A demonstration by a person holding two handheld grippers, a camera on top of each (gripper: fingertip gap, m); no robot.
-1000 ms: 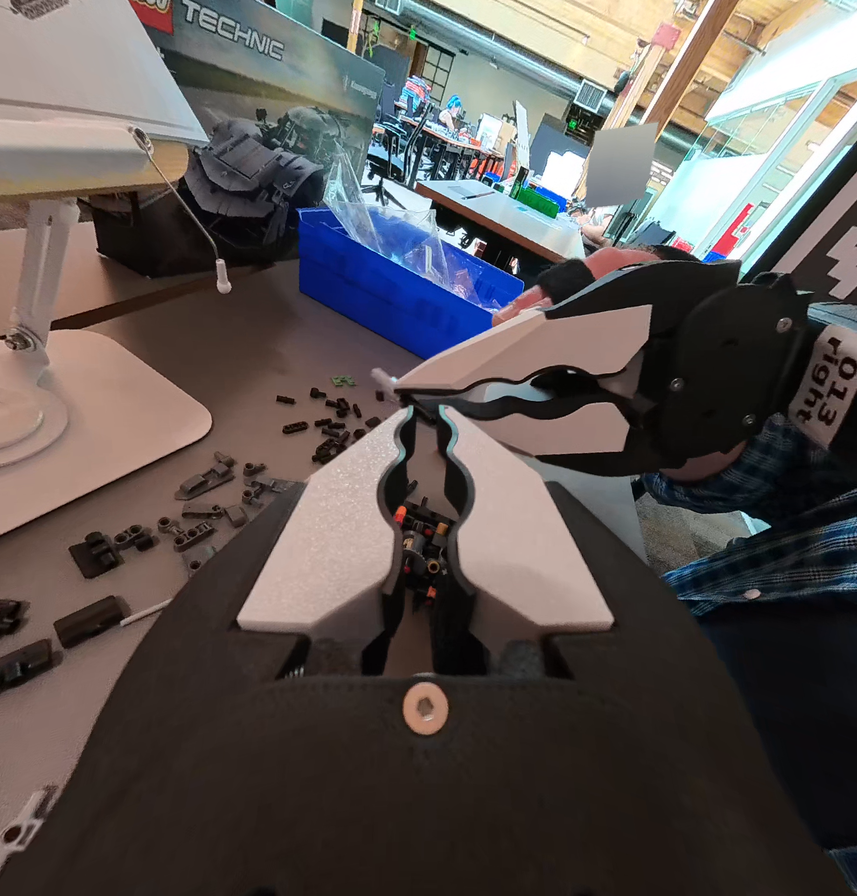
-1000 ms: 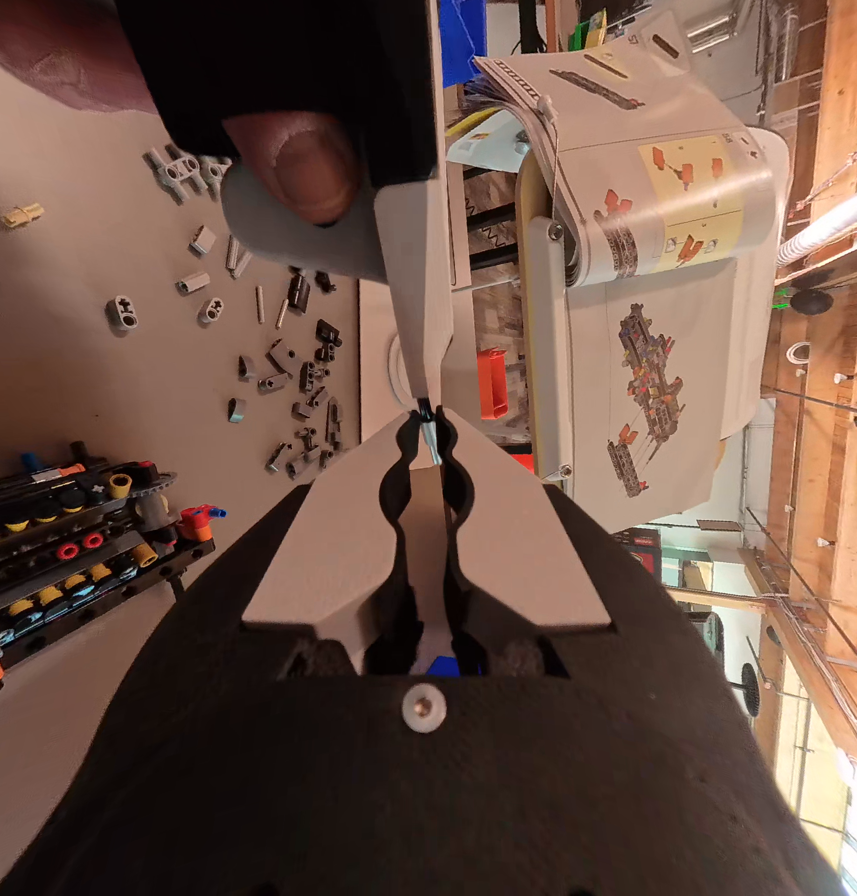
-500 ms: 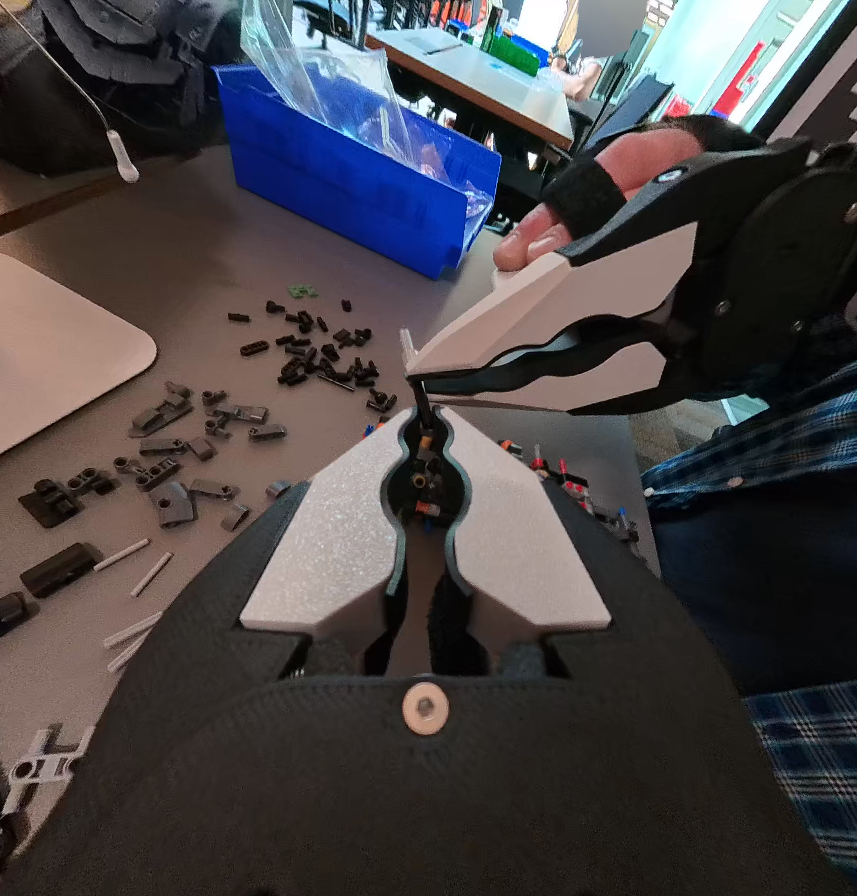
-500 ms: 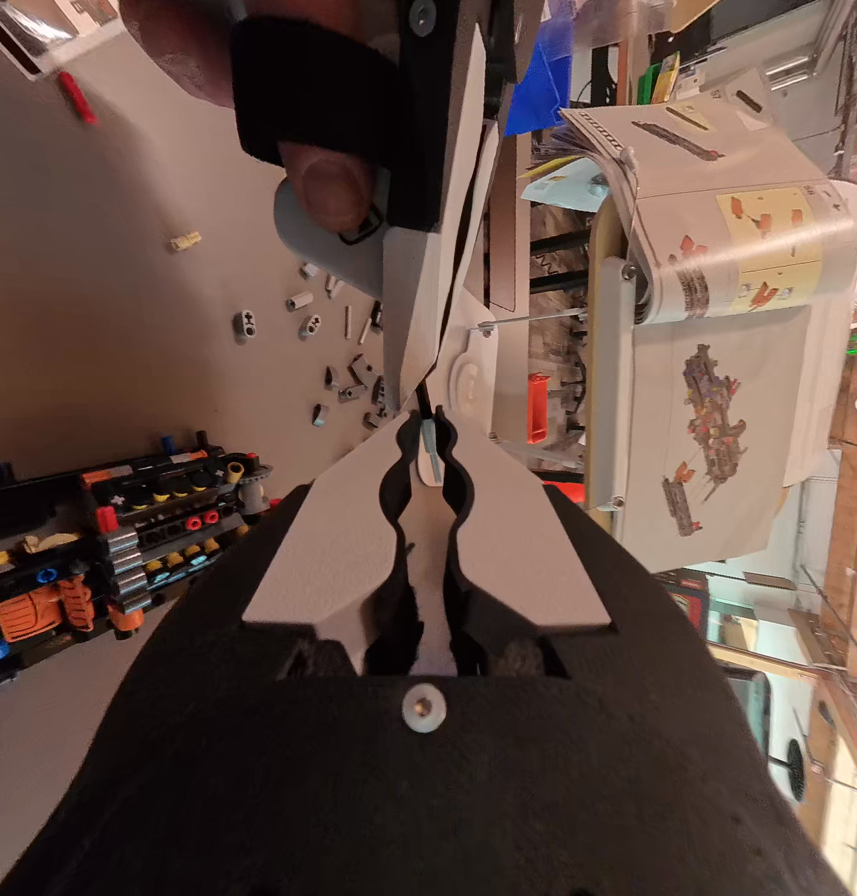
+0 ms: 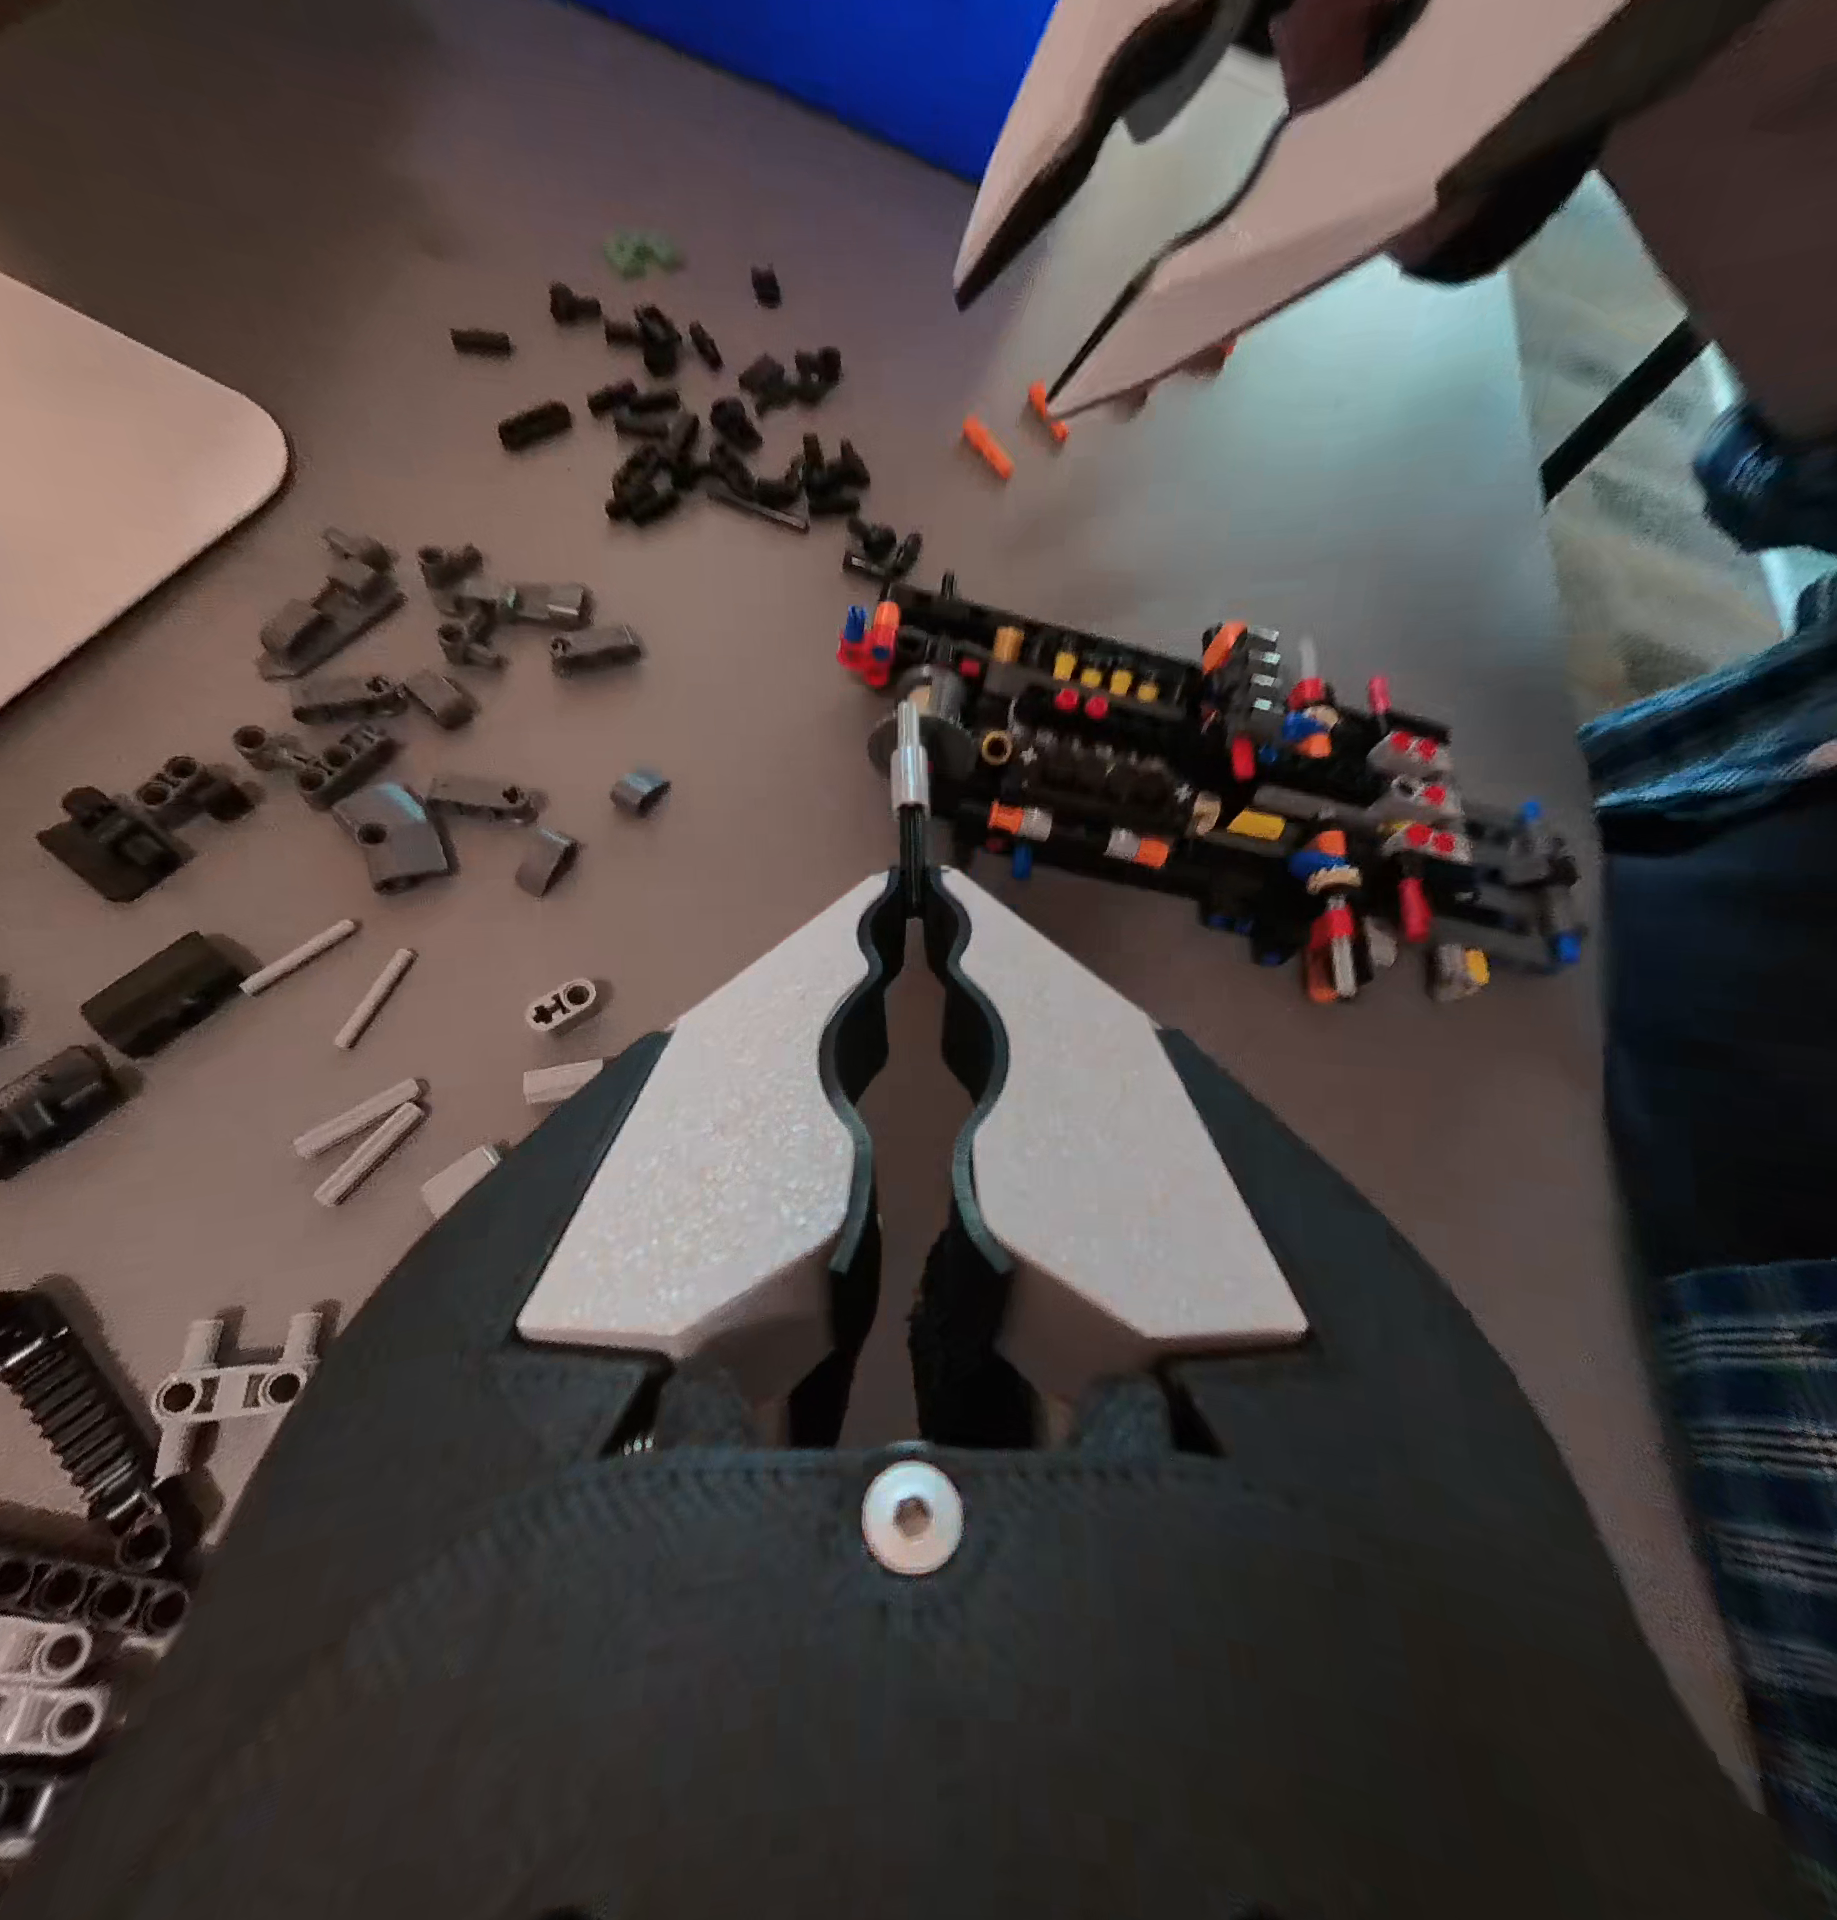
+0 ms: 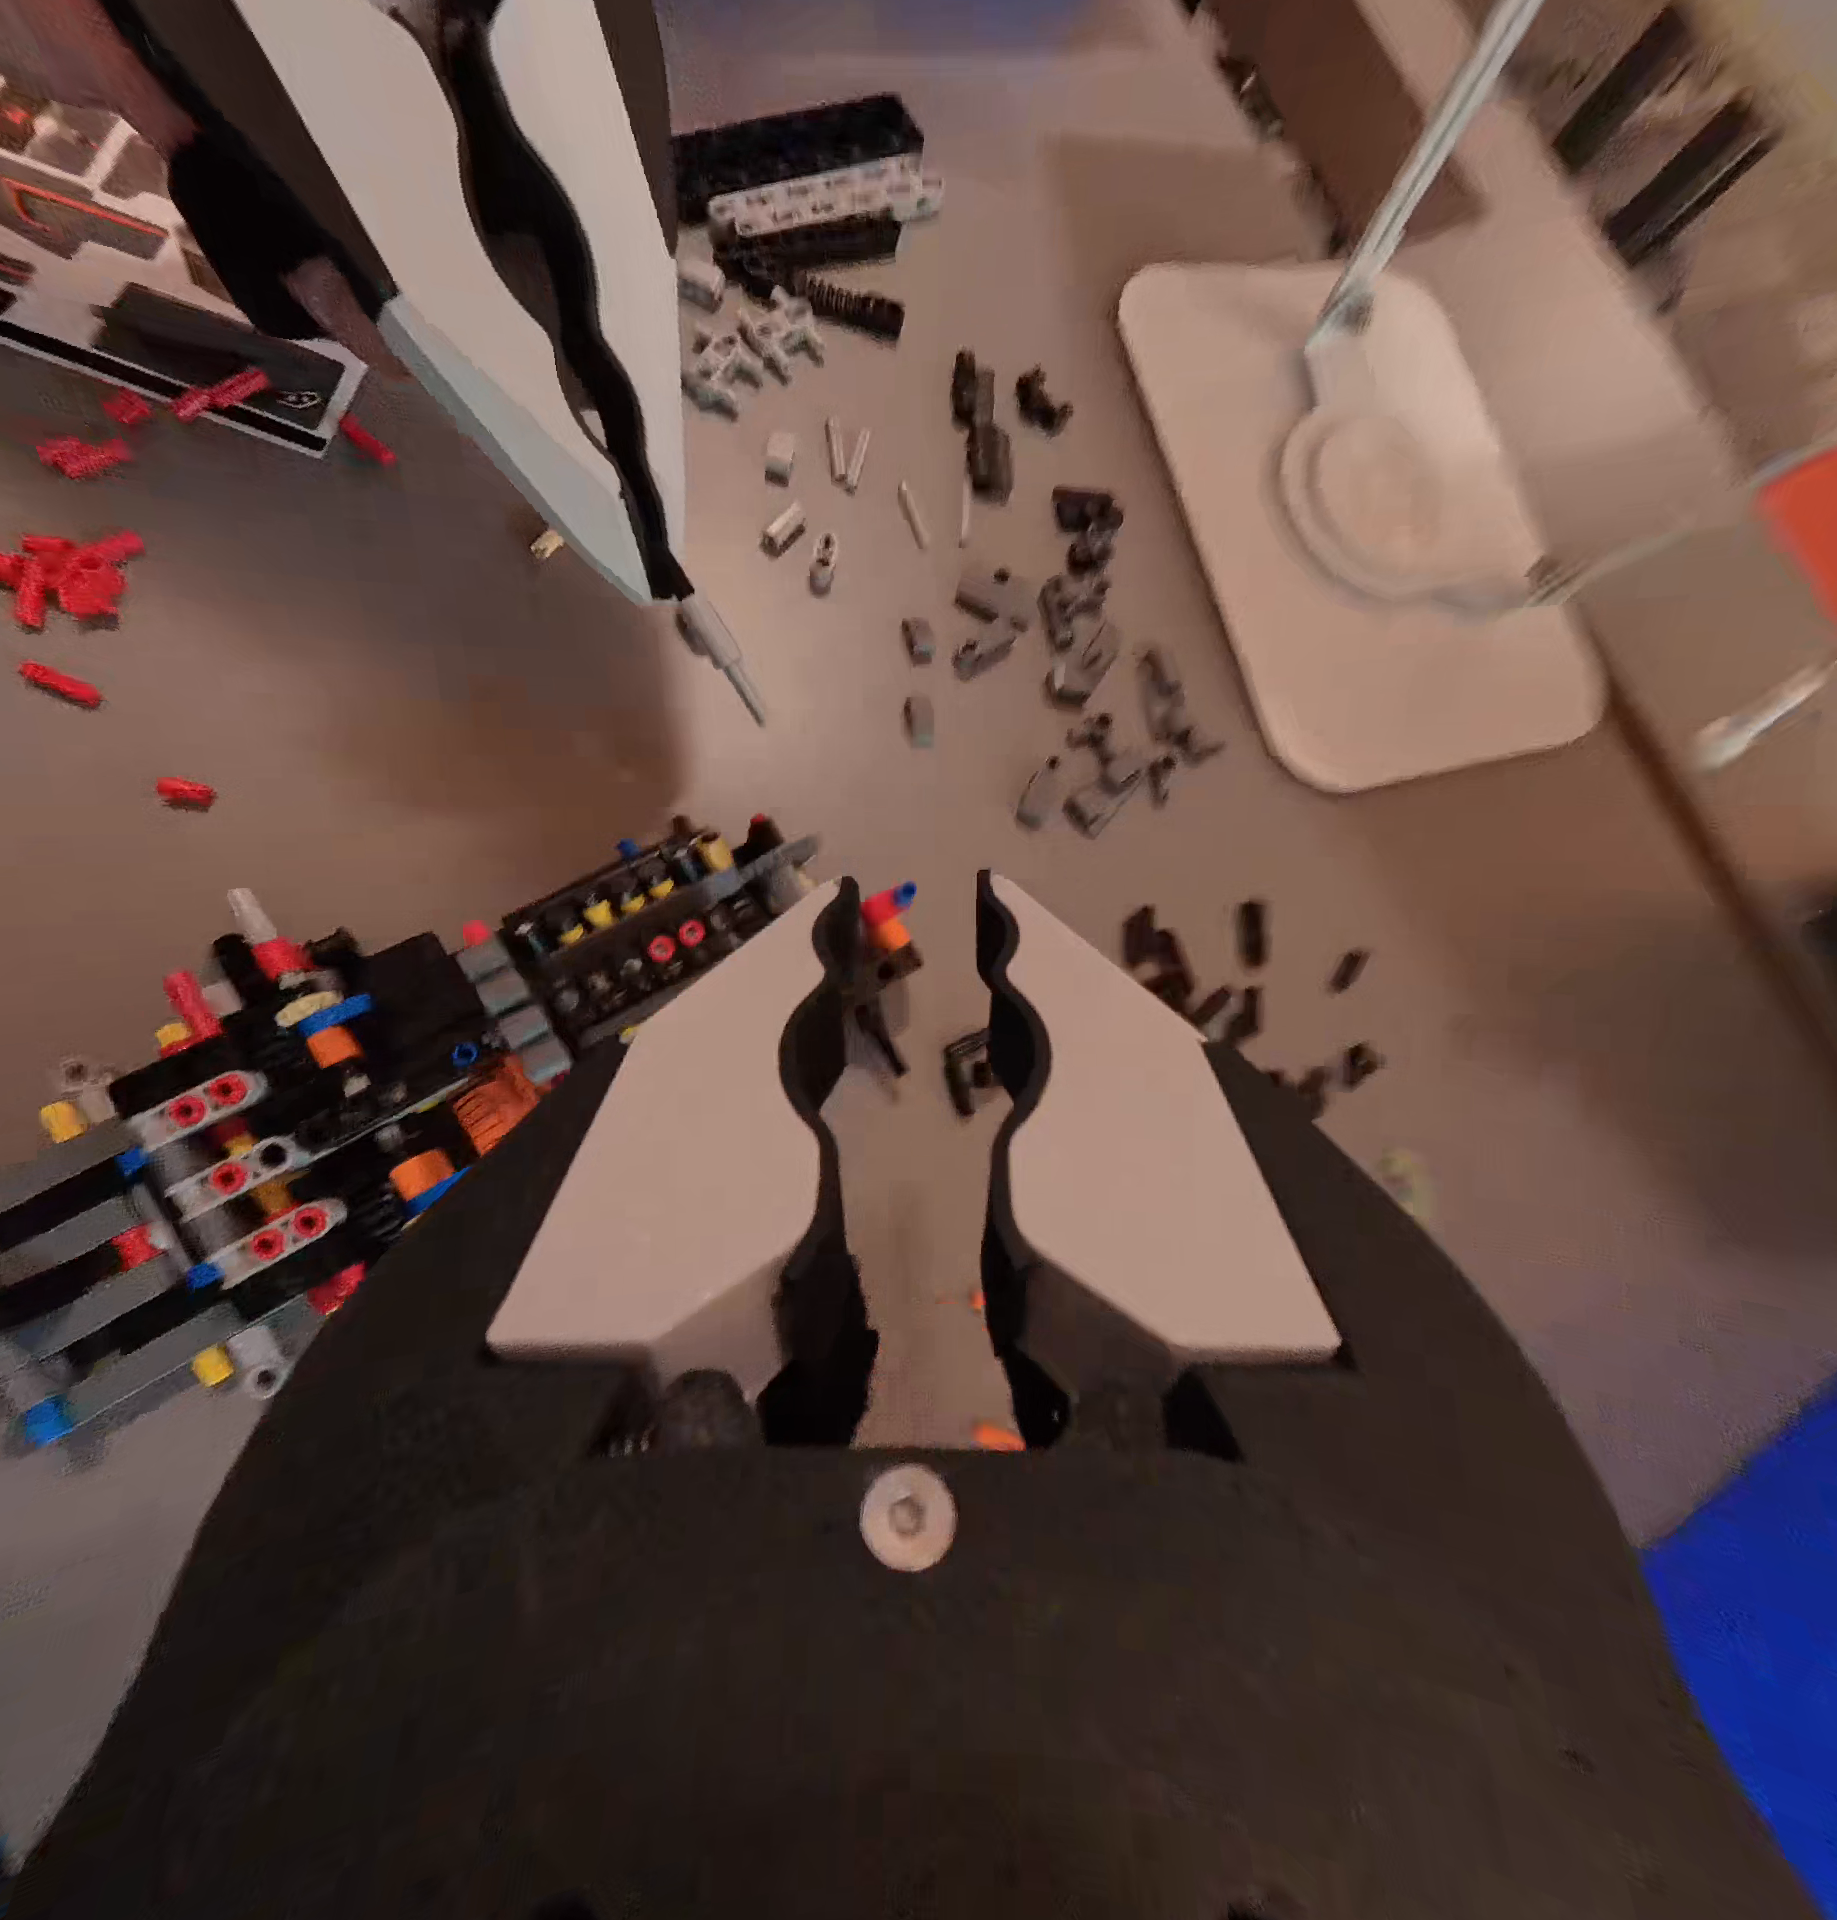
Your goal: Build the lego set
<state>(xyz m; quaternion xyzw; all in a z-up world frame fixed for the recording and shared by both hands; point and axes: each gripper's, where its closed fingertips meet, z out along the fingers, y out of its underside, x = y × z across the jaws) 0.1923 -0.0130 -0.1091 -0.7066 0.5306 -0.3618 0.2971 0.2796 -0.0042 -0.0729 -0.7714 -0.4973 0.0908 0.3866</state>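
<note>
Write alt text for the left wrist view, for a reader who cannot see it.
The left tool is shut on a thin black axle with grey sleeves, held above a grey table. Beyond lies a long, partly built lego model, with loose dark pieces to its left and the open right tool above.

Left claw (image 5: 912, 902): broad black textured housing, matte; two pale grey speckled wedge fingers (image 5: 722, 1143) with wavy black inner edges. Silver hex-socket screw (image 5: 911, 1517) centred on housing below finger roots; small spring visible at left finger root.

Right claw (image 6: 912, 899): same build, black housing, plain pale grey wedge fingers (image 6: 1132, 1153), scalloped black lining, silver screw (image 6: 906, 1516) at centre.

Person: blue-and-white plaid sleeve (image 5: 1771, 1475); dark navy garment (image 5: 1740, 1039) beside it.
</note>
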